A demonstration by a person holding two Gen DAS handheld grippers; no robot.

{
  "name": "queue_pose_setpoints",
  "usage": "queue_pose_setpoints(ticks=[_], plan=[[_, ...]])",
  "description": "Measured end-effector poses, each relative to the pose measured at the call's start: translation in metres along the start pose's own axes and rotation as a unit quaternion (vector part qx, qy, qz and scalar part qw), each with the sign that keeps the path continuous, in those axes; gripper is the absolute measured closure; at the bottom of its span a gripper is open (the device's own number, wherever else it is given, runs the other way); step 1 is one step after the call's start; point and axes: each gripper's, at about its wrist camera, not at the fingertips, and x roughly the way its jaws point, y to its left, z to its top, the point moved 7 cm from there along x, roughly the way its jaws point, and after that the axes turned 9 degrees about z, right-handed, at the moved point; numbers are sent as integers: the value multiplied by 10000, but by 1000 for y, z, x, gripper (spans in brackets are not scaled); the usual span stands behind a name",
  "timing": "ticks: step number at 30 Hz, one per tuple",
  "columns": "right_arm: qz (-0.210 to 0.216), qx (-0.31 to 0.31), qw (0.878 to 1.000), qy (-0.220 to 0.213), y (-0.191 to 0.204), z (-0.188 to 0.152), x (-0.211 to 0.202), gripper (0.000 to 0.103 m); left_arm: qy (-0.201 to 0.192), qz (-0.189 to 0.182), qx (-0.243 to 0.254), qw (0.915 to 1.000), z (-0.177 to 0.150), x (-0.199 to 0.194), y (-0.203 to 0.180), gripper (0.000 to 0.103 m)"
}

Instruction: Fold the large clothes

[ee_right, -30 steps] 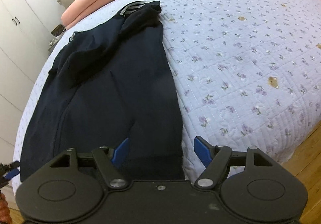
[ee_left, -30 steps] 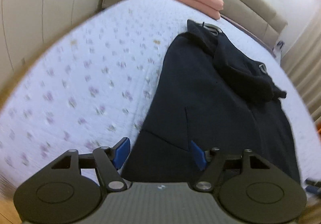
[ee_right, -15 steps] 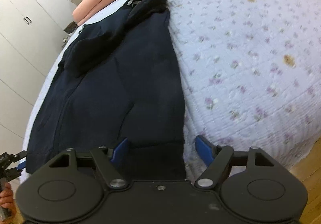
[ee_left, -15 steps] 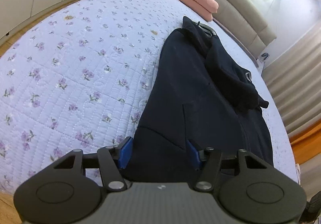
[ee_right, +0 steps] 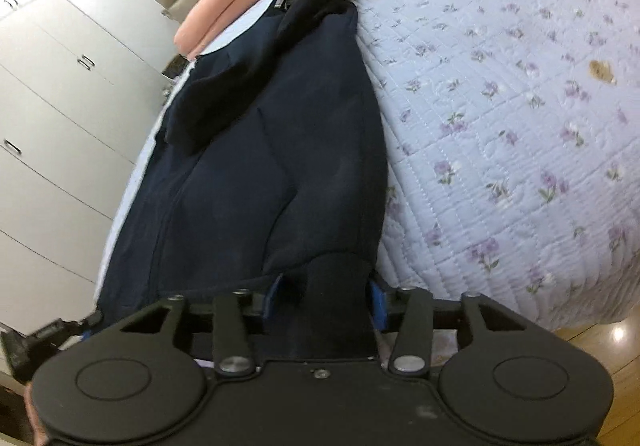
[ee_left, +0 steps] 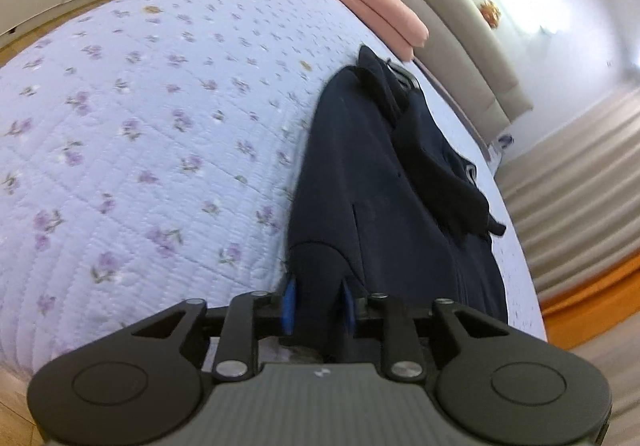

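A large dark navy garment [ee_left: 384, 182] lies lengthwise on the bed, with a sleeve folded across its upper part. It also shows in the right wrist view [ee_right: 280, 150]. My left gripper [ee_left: 318, 304] is shut on the garment's near hem at its left corner. My right gripper [ee_right: 326, 296] is shut on the near hem at its right corner. The cloth bunches up between the blue pads of each gripper.
The bed has a lilac flowered quilt [ee_left: 140, 134] with its near edge just under the grippers. Folded pink bedding [ee_left: 372, 2] lies at the beige headboard [ee_left: 460, 26]. White wardrobes [ee_right: 52, 118] stand beside the bed. Wooden floor [ee_right: 600, 334] lies below.
Both grippers were open around the garment's near hem; now both have closed on it, and the hem bunches up between the pads.
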Motion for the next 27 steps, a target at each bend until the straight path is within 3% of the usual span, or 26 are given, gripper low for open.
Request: queue_pose_setpoints(ticks=[4,5,6,7,8,10,14,19,24,27], plan=[[153,-184,9995,192,8,-3,5,34,184,-332,-222,9990,-3,10,1,65],[200,-248,9992,241,11,-5,5,36,178,-340,-206,9991,-4,12,-1,65],[233,-317,9988,298,15,-6,6,44,159,-346,-163,9991,-4,14,-5,70],[256,-420,9982,343,18,-7,4,69,153,-330,-125,9993,-6,15,-8,76],[305,-494,9977,361,21,-7,4,81,152,-235,-48,9996,-7,18,-10,84],[412,-538,9975,208,29,-1,-1,85,16,-47,130,9999,-7,15,-16,88],[589,-753,9953,-183,55,18,-20,87,-369,-375,237,9983,4,-10,-39,89],[683,-1058,9890,-774,82,56,-46,87,-865,-504,321,9945,41,-33,-75,89],[701,-1000,9857,-1158,91,101,-42,87,-1243,-538,393,9900,80,-28,-102,91],[586,-1031,9845,-1294,92,132,-17,88,-1443,-695,546,9856,112,-7,-124,91]])
